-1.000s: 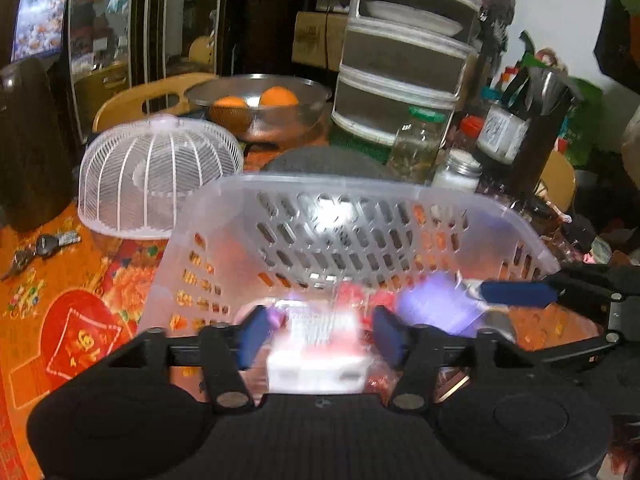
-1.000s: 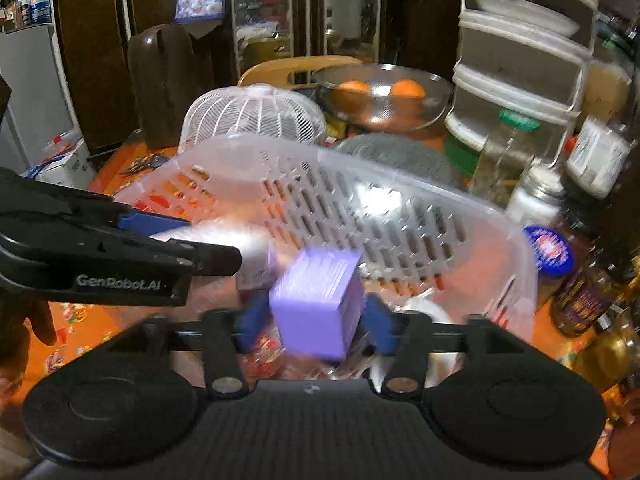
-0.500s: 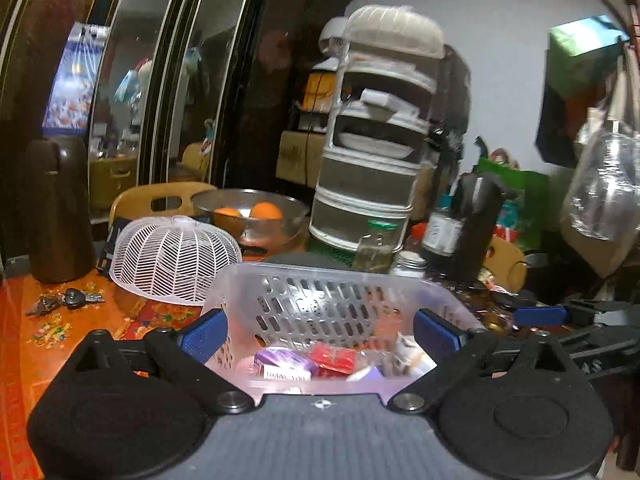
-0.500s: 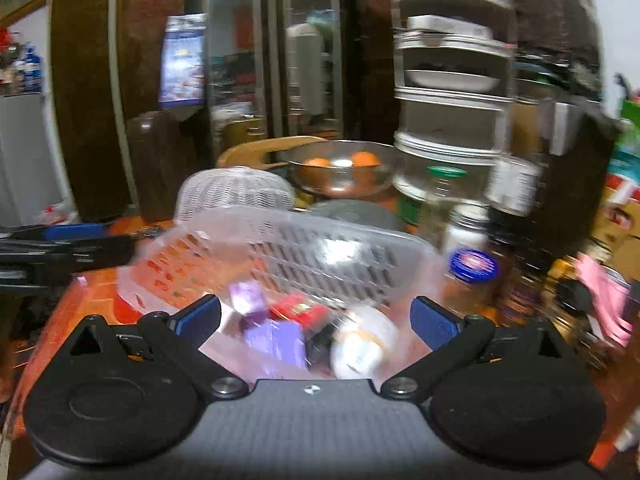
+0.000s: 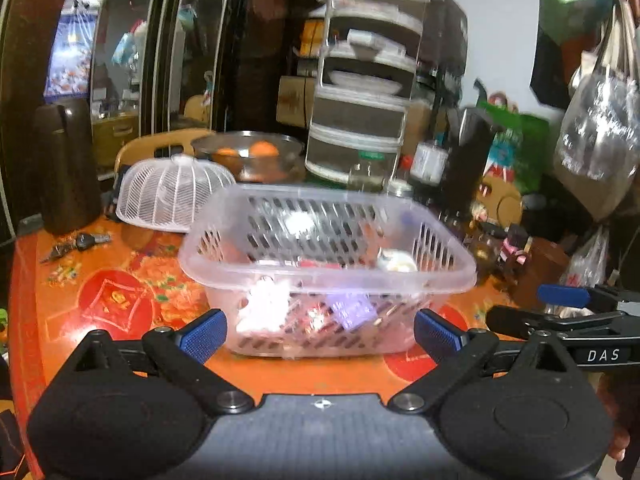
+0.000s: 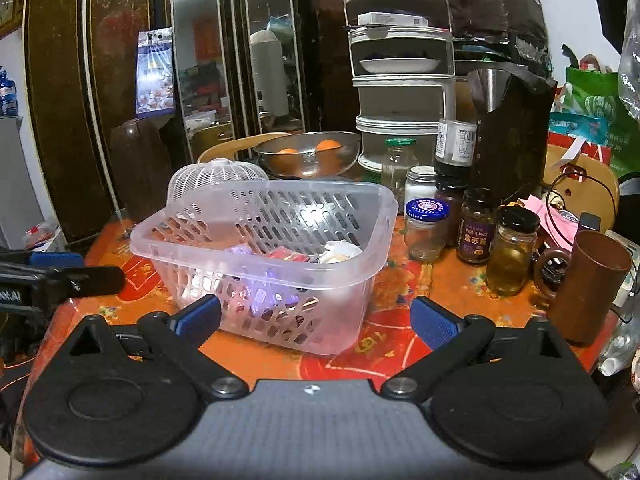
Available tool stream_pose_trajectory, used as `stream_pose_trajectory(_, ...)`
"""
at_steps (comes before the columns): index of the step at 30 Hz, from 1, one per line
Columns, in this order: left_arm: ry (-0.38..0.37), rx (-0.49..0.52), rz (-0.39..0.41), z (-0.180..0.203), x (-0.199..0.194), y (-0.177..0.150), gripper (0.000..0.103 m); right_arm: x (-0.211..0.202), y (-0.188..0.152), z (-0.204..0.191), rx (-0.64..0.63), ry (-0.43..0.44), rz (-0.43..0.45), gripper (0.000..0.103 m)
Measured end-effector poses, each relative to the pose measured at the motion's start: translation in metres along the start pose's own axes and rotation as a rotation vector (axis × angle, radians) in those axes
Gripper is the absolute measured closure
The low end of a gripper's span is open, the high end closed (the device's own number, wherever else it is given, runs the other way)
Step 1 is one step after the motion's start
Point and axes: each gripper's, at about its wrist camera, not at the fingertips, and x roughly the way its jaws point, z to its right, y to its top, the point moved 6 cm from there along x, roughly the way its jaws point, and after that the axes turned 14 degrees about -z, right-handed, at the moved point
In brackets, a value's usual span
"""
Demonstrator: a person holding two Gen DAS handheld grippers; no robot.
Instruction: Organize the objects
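Left wrist view: left gripper [image 5: 320,334] spread wide, nothing btwn its blue pads, clear slotted basket [image 5: 280,272] just ahead on the orange table [image 5: 120,296]. Blurred here; contents show only as white, red and purple blobs thru the wall. Right gripper [image 6: 316,318] also spread wide and empty, basket ahead-left of it. Purple box [image 6: 260,294] and red packet [image 6: 290,256] inside; white item [image 6: 340,252] half hidden by rim. Jars [image 6: 426,228] w/ unreadable labels right of basket.

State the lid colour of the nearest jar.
Black lid, clearest in the right wrist view.
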Motion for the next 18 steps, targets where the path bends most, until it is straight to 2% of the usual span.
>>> stream_pose_trajectory(5, 0.03, 0.0, -0.018, -0.001, 0.009, 0.001, 0.002, 0.018, 0.004, 0.011, 0.058, 0.006, -0.066, 0.0)
stream_pose_trajectory(11, 0.082, 0.005, -0.068, -0.005, 0.016, 0.003, 0.002, 0.025, 0.002, 0.0, 0.058, 0.031, -0.099, 0.0)
stream_pose_trajectory(14, 0.073, 0.008, -0.067, -0.006, 0.011, 0.005, 0.002, 0.026, 0.002, -0.005, 0.031, 0.017, -0.114, 0.0)
stream_pose_trajectory(18, 0.083, 0.003, -0.06, -0.009, 0.001, 0.008, 0.002, 0.016, 0.008, -0.002, 0.07, 0.026, -0.121, 0.0)
